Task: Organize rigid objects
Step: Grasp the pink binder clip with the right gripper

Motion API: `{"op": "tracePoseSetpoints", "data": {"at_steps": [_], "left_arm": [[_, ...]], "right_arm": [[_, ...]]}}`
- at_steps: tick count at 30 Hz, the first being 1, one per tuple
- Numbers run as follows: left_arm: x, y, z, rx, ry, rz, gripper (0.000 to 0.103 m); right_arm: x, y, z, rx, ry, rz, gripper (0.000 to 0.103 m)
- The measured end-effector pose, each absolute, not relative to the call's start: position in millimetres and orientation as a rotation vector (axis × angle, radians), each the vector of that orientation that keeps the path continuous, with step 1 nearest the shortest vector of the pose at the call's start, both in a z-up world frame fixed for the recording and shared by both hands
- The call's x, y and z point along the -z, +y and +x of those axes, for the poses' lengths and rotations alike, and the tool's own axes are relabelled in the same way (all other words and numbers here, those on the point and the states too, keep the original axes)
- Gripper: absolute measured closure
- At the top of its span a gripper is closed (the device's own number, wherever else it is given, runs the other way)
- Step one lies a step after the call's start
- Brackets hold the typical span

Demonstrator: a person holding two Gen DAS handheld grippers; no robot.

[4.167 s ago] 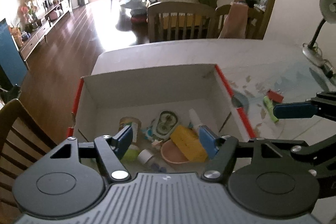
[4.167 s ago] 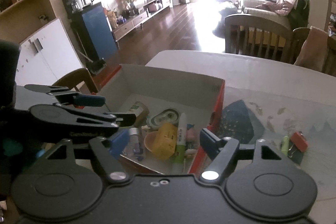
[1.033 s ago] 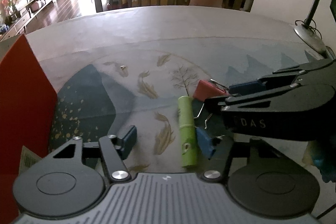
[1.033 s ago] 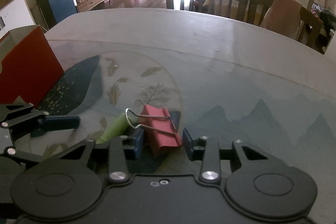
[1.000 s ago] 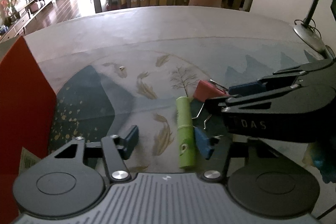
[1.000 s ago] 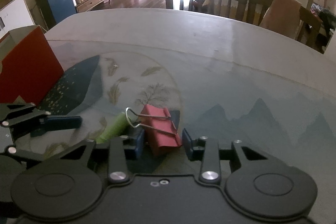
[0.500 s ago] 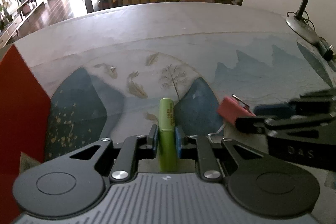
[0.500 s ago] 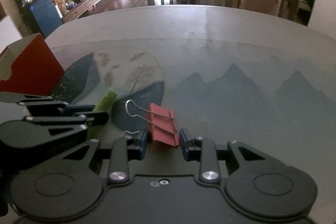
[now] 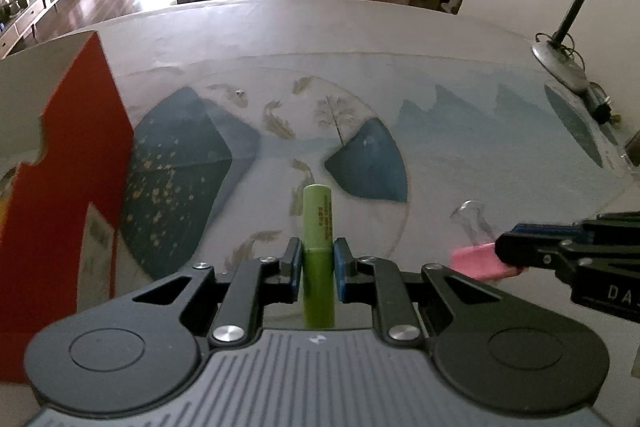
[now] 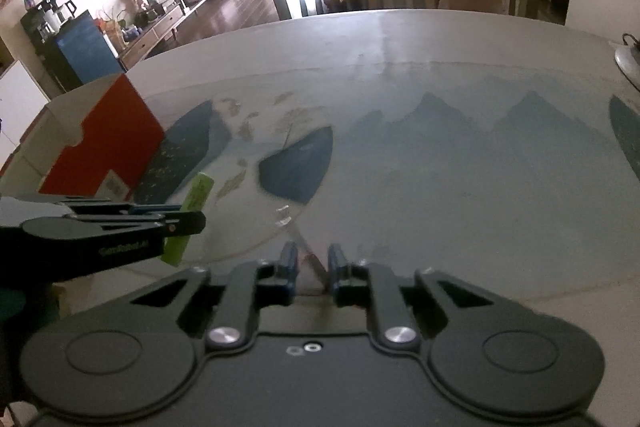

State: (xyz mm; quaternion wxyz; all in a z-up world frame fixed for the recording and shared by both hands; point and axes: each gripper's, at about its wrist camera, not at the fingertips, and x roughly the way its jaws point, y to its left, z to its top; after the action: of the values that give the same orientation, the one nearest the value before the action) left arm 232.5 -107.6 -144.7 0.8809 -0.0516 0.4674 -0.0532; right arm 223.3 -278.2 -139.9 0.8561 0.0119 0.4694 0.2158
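1. Your left gripper (image 9: 316, 265) pinches the green tube (image 9: 317, 227), lifted above the counter (image 9: 460, 131).
2. Your right gripper (image 10: 312, 269) pinches the red clip (image 9: 478, 261), also lifted.
3. Both are picked up; next, probably carry them left into the box (image 9: 60, 155).

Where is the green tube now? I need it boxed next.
In the left wrist view, the green tube is clamped in the left hand-held gripper, right of the red box.

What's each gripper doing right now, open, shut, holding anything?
Left gripper: shut on the green tube.
Right gripper: shut on the red binder clip, blurred.
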Motion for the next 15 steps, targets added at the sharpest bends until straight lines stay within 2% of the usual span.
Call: {"op": "tracePoseSetpoints", "data": {"at_steps": [4,5,6,10,12,13,15], "left_arm": [[138.4,-104.4,217.5,0.133,0.972,-0.116,0.086],[137.0,-103.5,214.2,0.138,0.972,-0.119,0.086],[135.4,-102.8,211.5,0.141,0.97,-0.122,0.087],[129.6,-98.8,200.4,0.159,0.964,-0.129,0.086],[127.7,-96.4,195.2,0.164,0.964,-0.132,0.086],[126.6,-95.0,192.3,0.166,0.963,-0.134,0.087],[125.2,-92.0,188.2,0.167,0.962,-0.139,0.087]], "right_arm": [[139.9,-275.6,212.1,-0.435,0.996,0.004,0.093],[139.8,-276.0,209.4,-0.432,1.002,0.012,0.101],[138.7,-276.3,207.2,-0.433,1.007,0.025,0.103],[128.5,-272.3,196.7,-0.444,0.981,0.008,0.103],[126.8,-271.8,194.2,-0.423,0.963,-0.021,0.096],[125.7,-273.2,193.2,-0.401,0.95,-0.036,0.084],[123.9,-282.9,191.7,-0.375,0.942,-0.013,0.079]]}}
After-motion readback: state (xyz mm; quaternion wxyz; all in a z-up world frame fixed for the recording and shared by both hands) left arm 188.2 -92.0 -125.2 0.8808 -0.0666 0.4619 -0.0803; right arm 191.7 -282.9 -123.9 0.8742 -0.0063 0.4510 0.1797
